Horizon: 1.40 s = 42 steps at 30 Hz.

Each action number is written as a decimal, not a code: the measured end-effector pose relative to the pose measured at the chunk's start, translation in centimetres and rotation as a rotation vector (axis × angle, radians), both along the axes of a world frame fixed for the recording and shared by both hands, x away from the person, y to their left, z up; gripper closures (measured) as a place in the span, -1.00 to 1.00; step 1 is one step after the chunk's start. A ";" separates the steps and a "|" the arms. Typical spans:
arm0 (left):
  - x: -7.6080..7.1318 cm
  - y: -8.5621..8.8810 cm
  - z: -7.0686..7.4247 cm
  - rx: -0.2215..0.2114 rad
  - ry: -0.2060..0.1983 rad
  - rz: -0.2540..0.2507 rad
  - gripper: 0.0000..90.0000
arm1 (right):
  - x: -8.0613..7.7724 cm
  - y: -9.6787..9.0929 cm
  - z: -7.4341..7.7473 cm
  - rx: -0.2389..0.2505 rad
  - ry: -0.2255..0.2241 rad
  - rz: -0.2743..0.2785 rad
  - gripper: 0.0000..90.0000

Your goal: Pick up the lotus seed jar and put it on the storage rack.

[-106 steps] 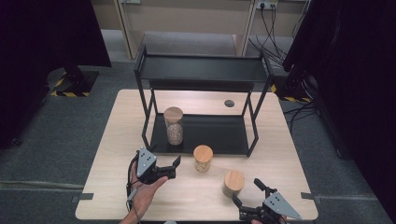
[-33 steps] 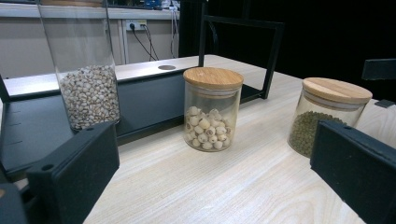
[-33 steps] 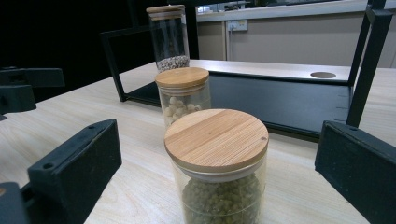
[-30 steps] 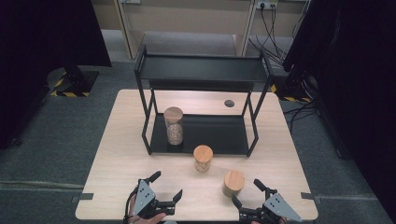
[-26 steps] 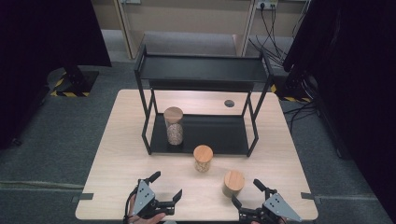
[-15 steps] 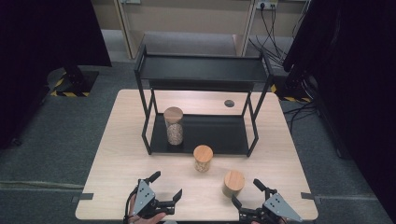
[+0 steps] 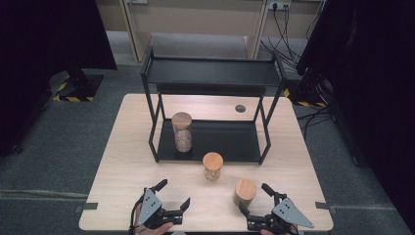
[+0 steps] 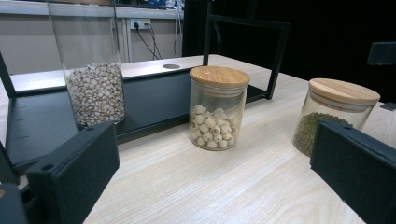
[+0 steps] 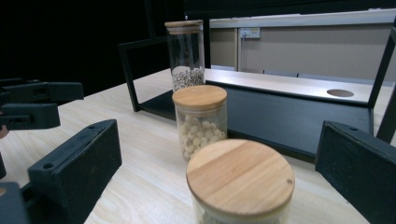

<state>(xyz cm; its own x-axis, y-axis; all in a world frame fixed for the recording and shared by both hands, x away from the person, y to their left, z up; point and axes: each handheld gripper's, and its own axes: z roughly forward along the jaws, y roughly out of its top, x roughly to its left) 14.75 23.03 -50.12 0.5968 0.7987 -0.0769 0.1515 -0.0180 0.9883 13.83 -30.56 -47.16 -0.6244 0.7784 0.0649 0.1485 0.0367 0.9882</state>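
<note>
My right tool gapes wide with the green-bean jar just ahead; left tool also apart. Closing off-centre, I think, could tip it into the neighbouring jar.

left gripper and right gripper: black, blocky two-jaw tools, each topped by a grey three-cornered plate with small dark screw holes; black cable trails from the left.

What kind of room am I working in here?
Likely a lab or test workspace, not a home kitchen: a light wooden table on grey carpet, black curtains at both sides, and wall sockets with trailing cables behind a black metal two-tier shelf.
</note>
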 end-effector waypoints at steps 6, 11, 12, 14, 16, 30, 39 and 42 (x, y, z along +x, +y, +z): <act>0.1 -0.1 -0.1 0.000 0.006 0.009 -0.98 | 0.7 0.0 0.7 0.006 -0.012 0.012 -0.98; 0.1 -0.1 -0.1 0.000 0.005 0.010 -0.98 | 1.6 -0.1 1.3 0.013 -0.015 0.028 -0.98; 0.1 -0.1 -0.1 0.000 0.006 0.010 -0.98 | 1.7 -0.1 1.4 0.014 -0.014 0.031 -0.98; 0.1 -0.1 -0.1 -0.001 0.005 0.011 -0.98 | 2.0 0.2 1.7 0.013 -0.012 0.037 -0.98; 0.1 0.0 -0.1 -0.002 0.004 0.013 -0.98 | 2.2 0.7 2.2 -0.003 -0.008 0.037 -0.98; 0.0 0.0 -0.1 -0.002 0.002 0.014 -0.98 | 3.9 4.2 4.6 -0.023 -0.014 0.055 -0.97; 0.1 0.1 -0.1 -0.001 0.004 0.015 -0.98 | 5.8 6.2 5.6 -0.039 0.036 0.051 -0.97; 0.1 0.1 -0.1 -0.002 0.003 0.013 -0.98 | 6.0 7.5 5.4 -0.036 0.052 0.032 -0.97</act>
<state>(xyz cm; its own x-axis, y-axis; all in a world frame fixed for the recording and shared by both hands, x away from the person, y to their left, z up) 14.81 23.11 -50.20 0.5862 0.8062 -0.0803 0.1546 -0.0141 0.9879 19.80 -23.11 -41.80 -0.6456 0.7605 0.0698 0.1974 0.0778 0.9772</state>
